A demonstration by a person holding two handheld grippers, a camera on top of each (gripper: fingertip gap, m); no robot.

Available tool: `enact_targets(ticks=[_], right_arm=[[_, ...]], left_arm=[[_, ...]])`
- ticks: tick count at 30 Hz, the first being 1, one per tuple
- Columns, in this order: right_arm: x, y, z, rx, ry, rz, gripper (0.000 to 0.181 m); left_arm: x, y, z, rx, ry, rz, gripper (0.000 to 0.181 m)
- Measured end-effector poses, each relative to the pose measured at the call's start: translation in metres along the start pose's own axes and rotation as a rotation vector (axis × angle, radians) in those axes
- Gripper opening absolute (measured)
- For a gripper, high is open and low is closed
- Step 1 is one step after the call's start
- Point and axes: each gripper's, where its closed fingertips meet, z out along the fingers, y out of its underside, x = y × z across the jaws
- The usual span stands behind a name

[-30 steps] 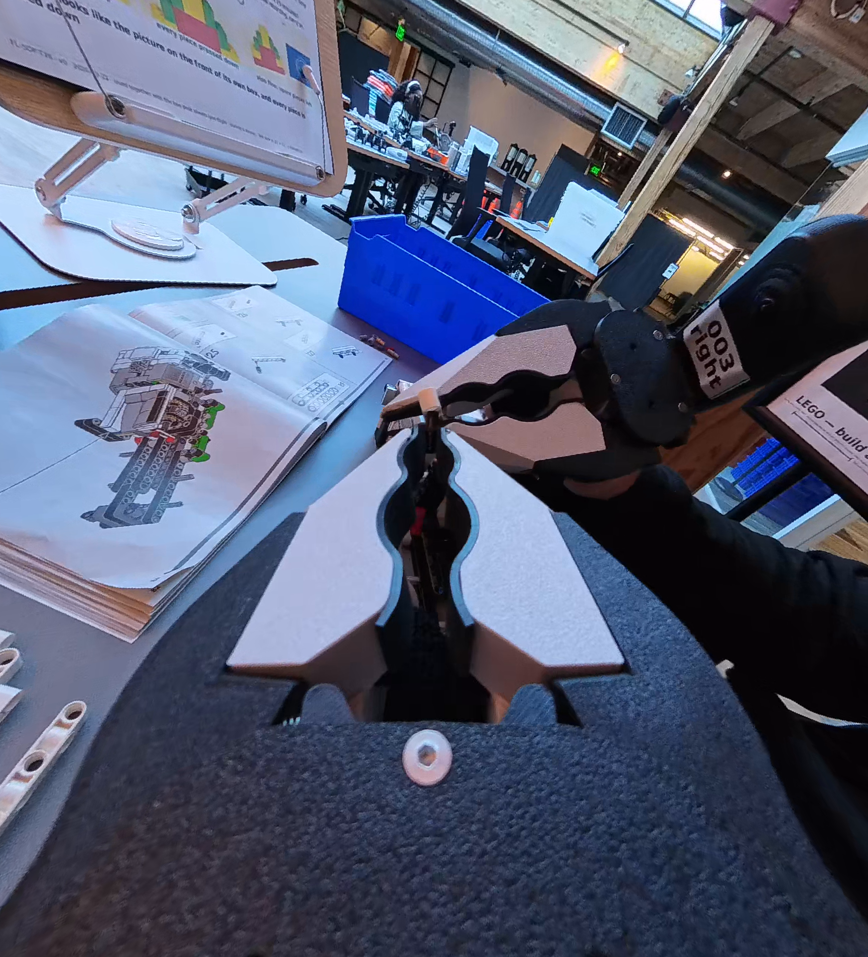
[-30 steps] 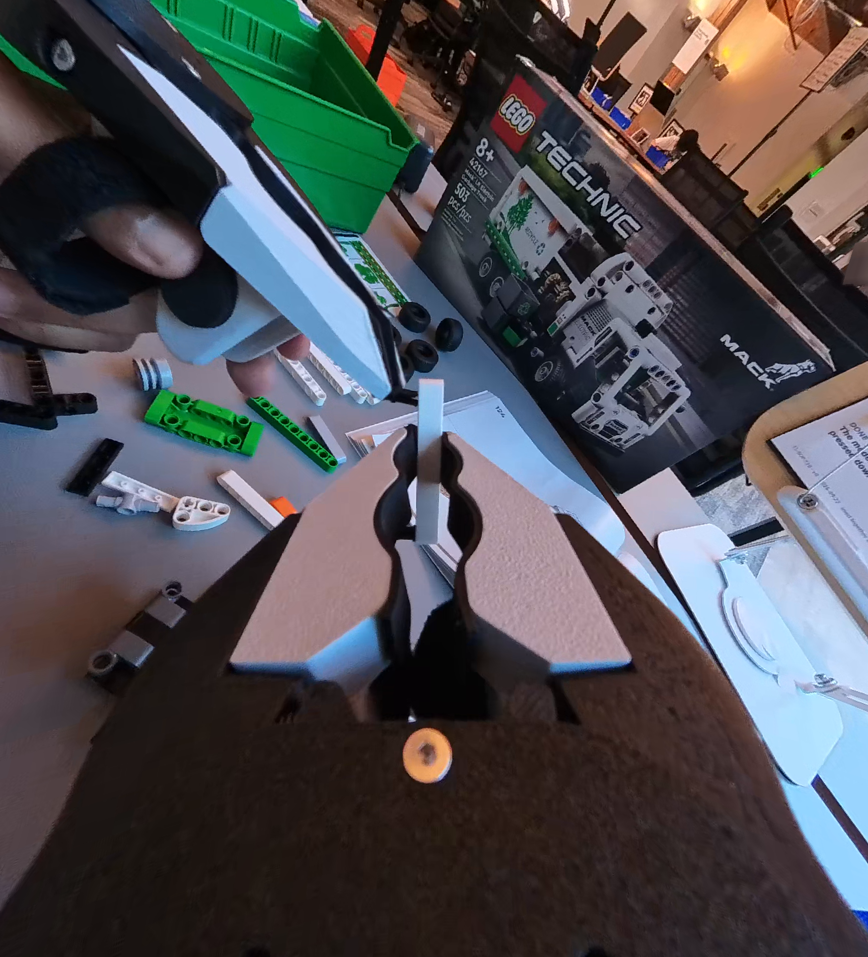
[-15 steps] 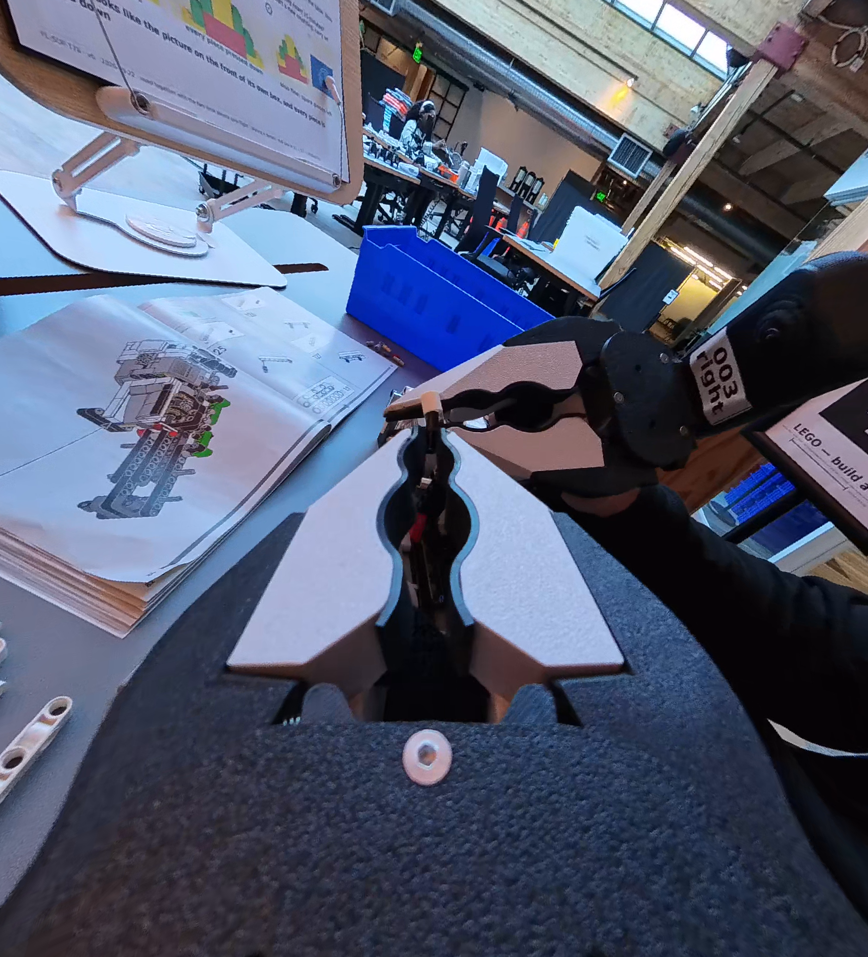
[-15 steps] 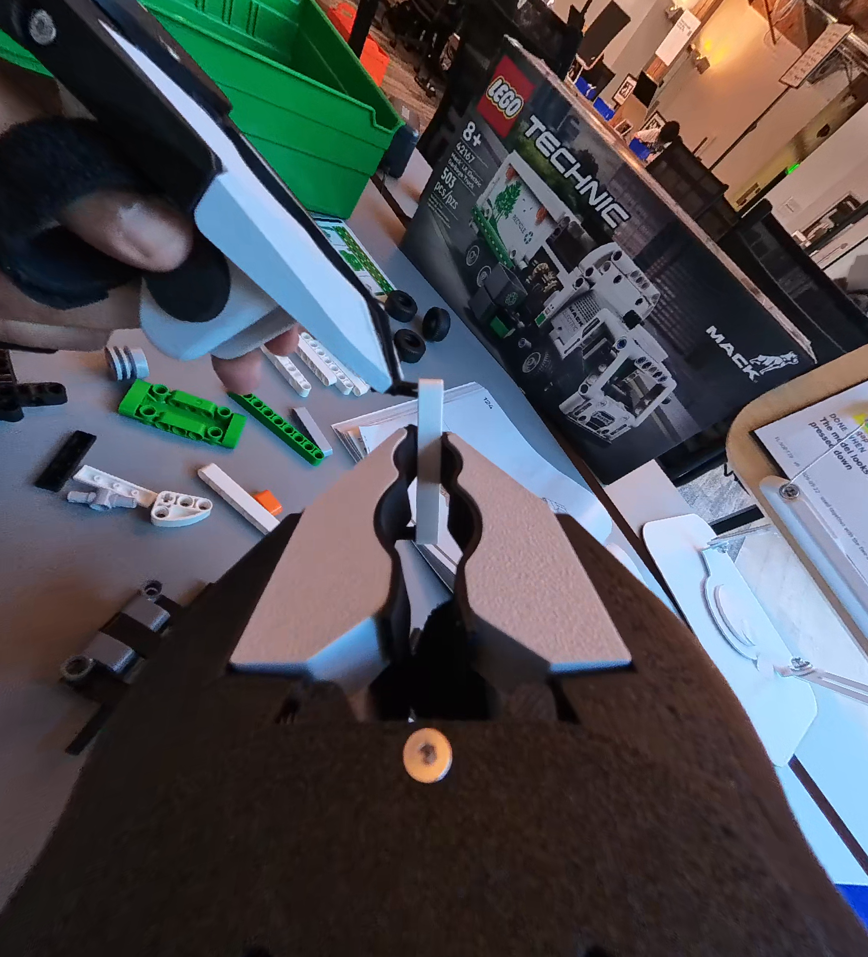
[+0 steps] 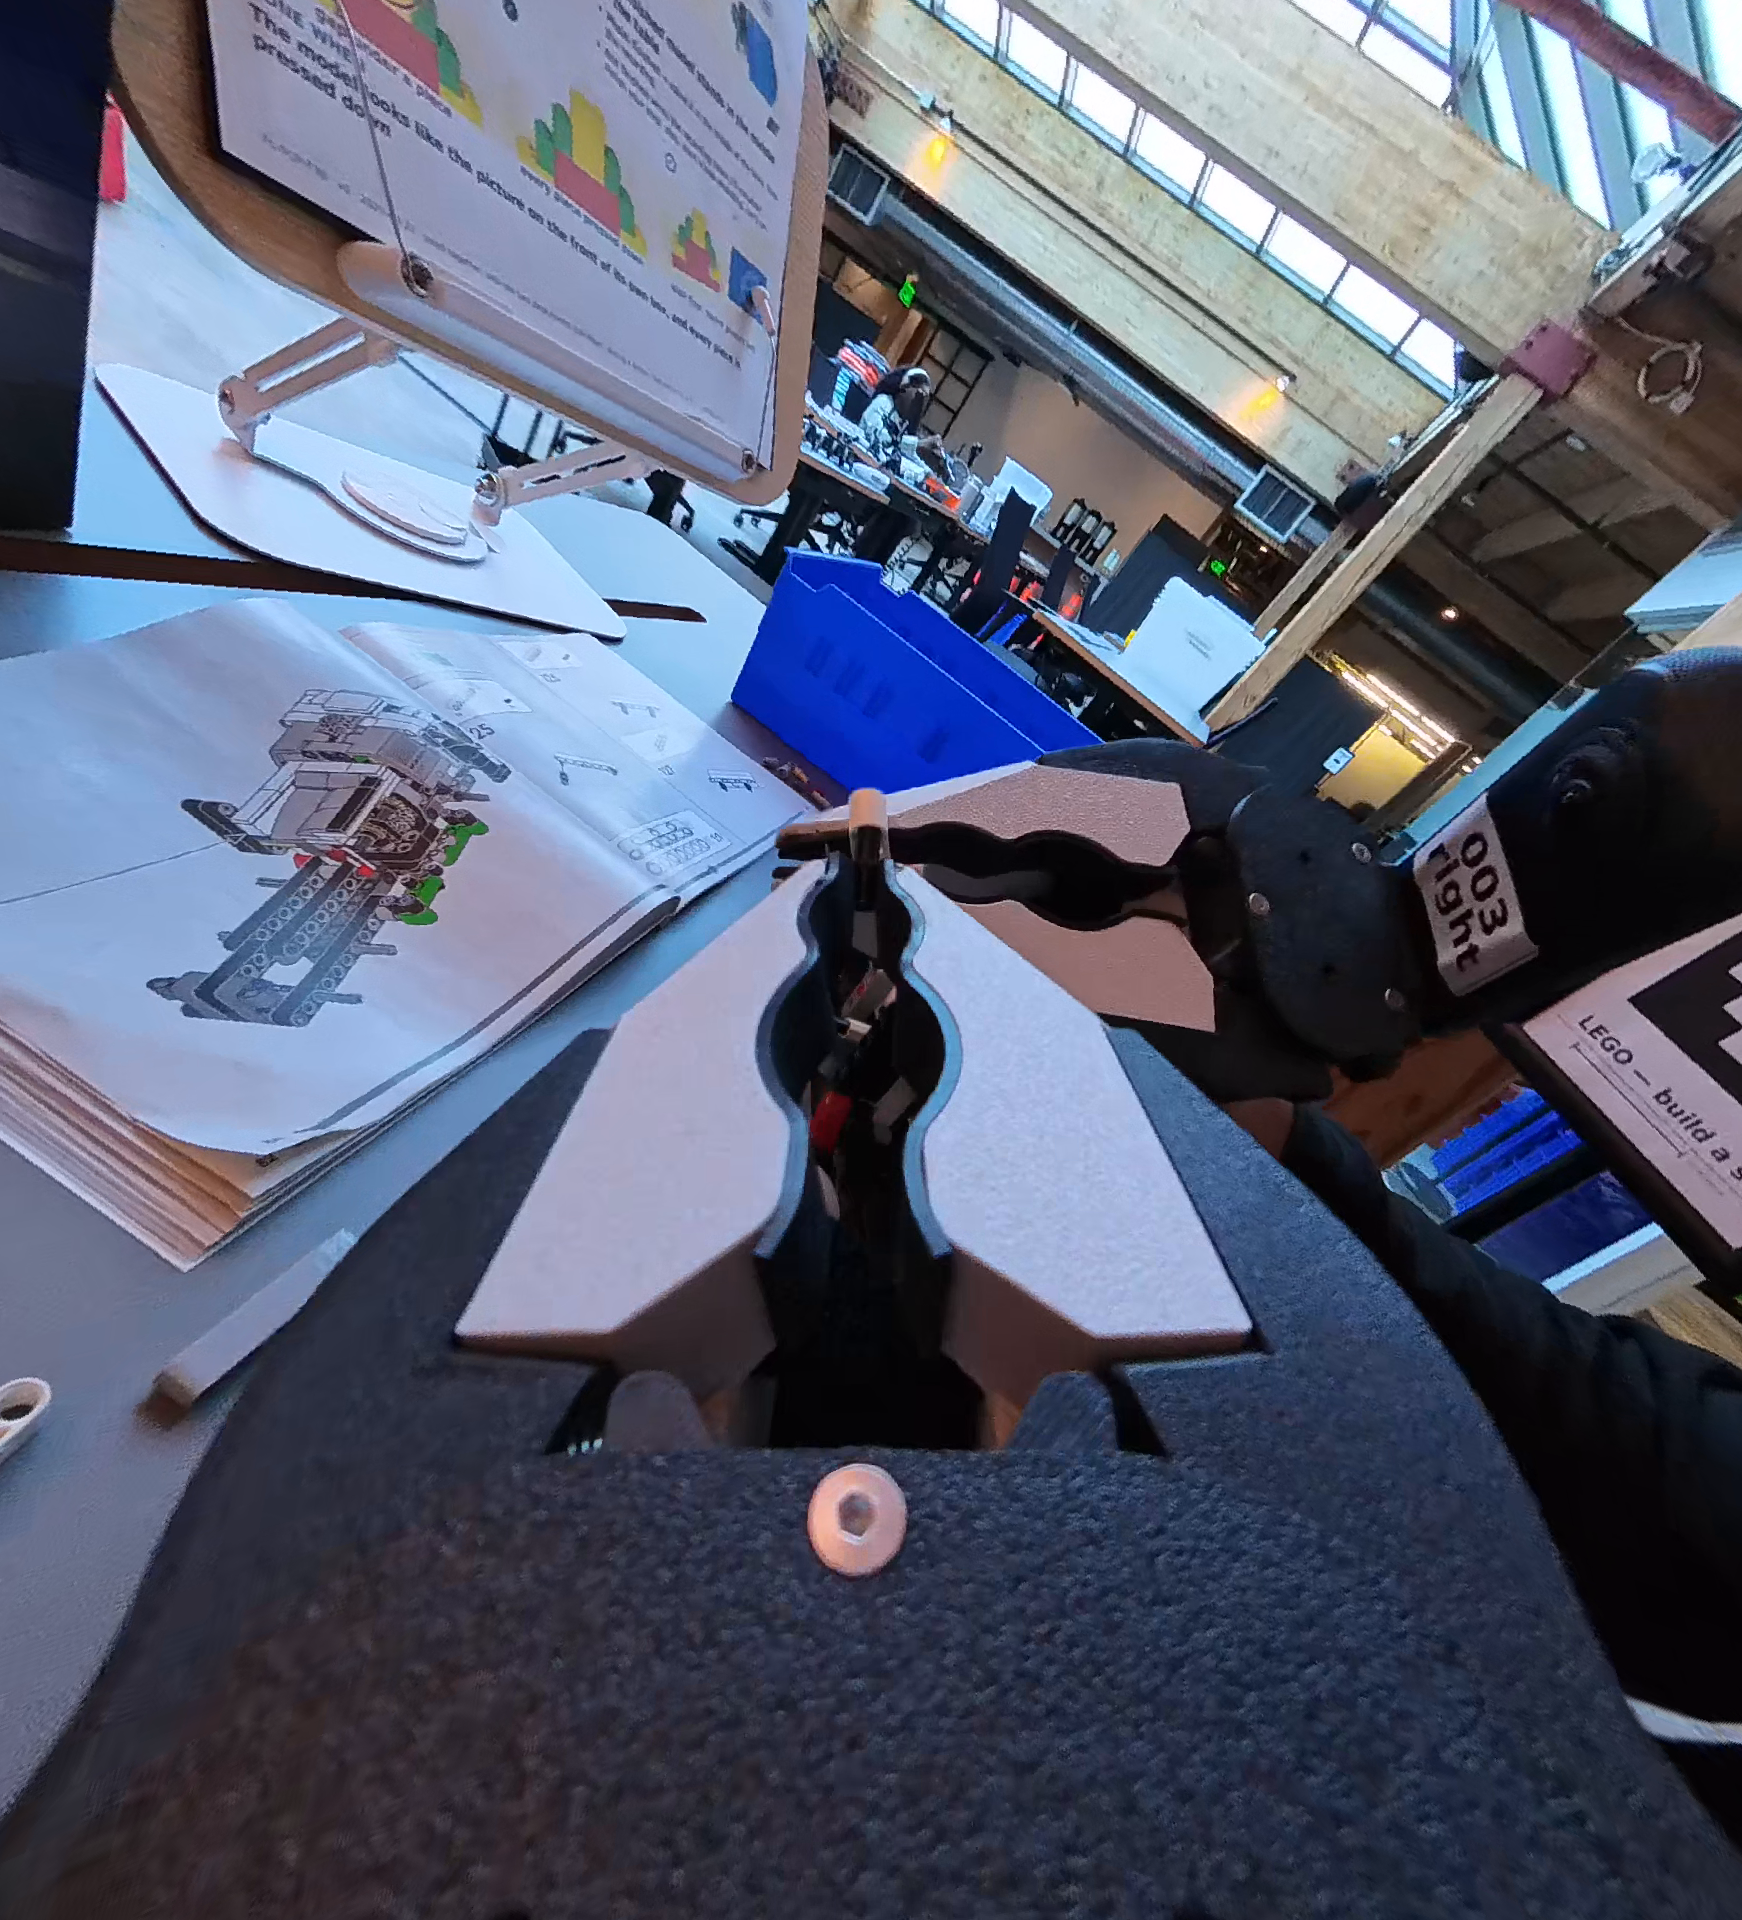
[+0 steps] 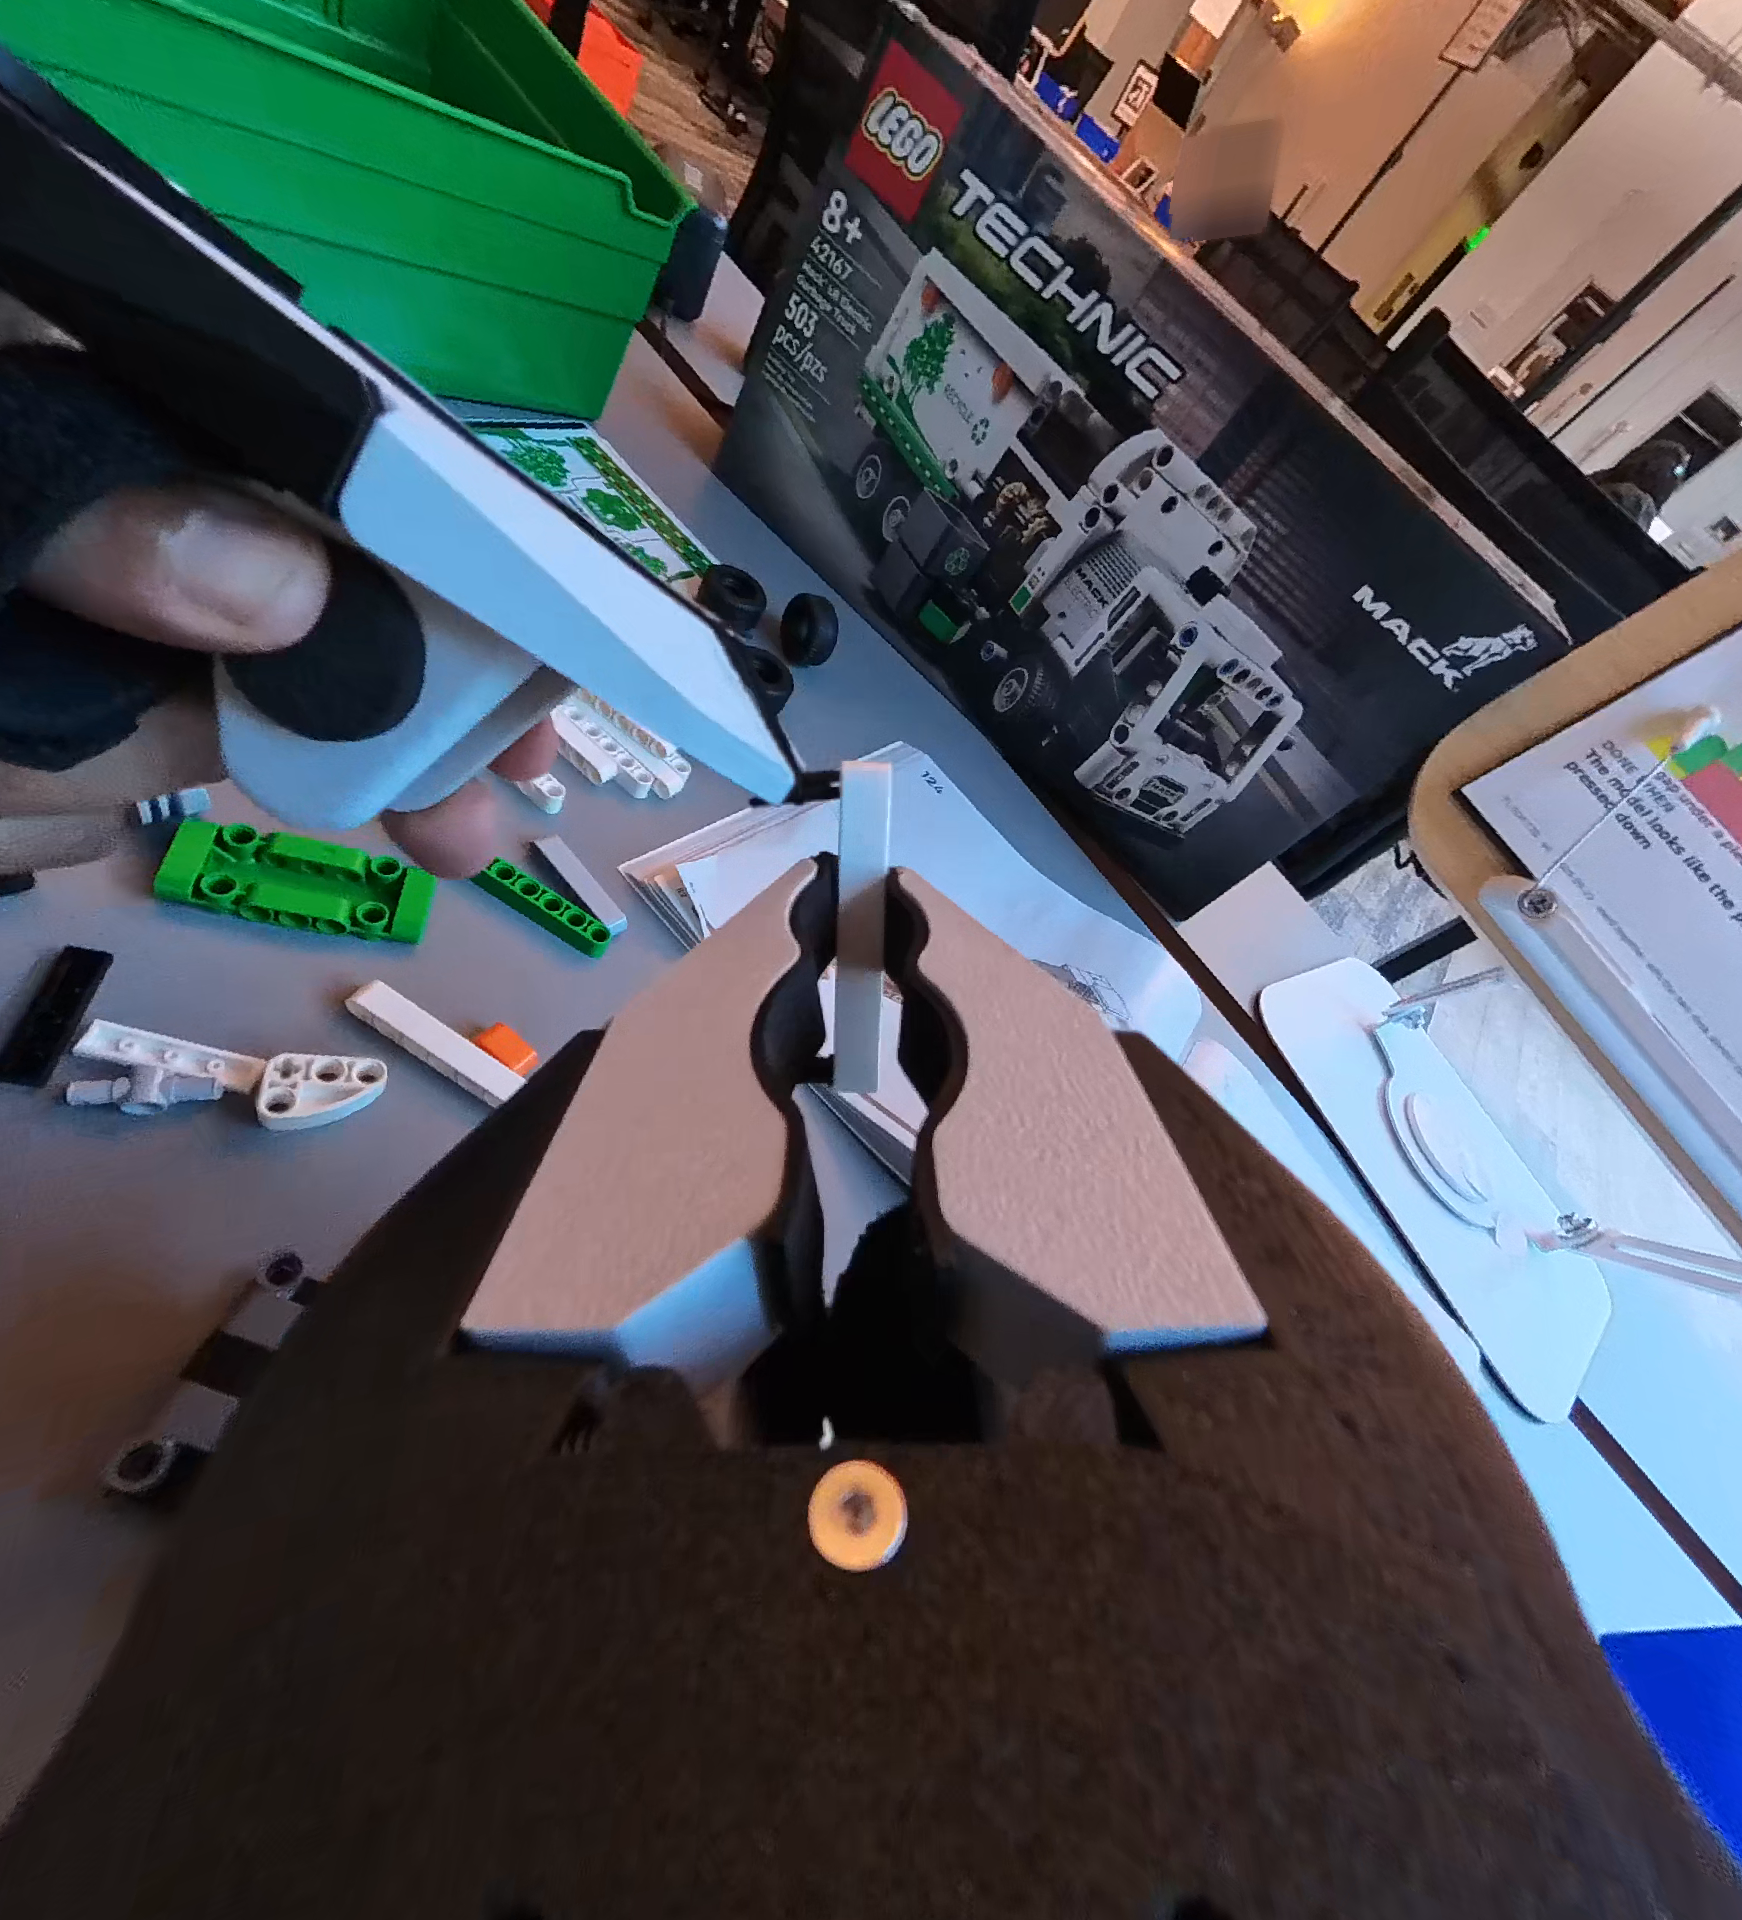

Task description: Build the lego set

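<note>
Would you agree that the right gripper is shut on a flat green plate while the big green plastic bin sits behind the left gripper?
Not quite: the plate is light grey. The right wrist view shows the right gripper shut on a flat light grey plate, with the big green plastic bin behind the left gripper.

Ahead and to the left of the left claw (image 5: 851,873), a wooden board bearing a printed sheet (image 5: 212,229) is leaning on a white hinged metal stand (image 5: 327,488). Just beyond the claw's tips, a blue plastic bin (image 5: 877,686) is sitting on the grey tabletop (image 5: 46,1309). To its right, a black-and-white marker sign (image 5: 1729,1049) is standing. Beyond and left of the right claw (image 6: 859,883), a green plastic bin (image 6: 379,208) is resting.
</note>
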Motion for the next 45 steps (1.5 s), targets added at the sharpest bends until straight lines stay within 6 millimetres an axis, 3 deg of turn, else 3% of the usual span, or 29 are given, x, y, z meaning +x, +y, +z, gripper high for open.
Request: enact_targets(ticks=[14,22,35,45], right_arm=[[0.0043,0.0003,-0.0027,-0.043,0.127,-0.264,0.007],[0.0008,0.001,-0.0012,-0.028,0.059,-0.128,0.007],[0.0025,0.0035,0.0005,-0.046,0.076,-0.142,0.007],[0.0023,0.0042,0.0005,-0.051,0.081,-0.156,0.007]], left_arm=[[0.0002,0.0018,-0.0029,-0.068,0.032,-0.011,0.002],[-0.0002,0.002,-0.0023,-0.067,0.036,0.002,0.001],[-0.0035,0.0018,-0.001,-0.056,-0.074,0.108,0.001],[-0.0034,0.0008,-0.0012,-0.034,-0.015,-0.002,0.001]])
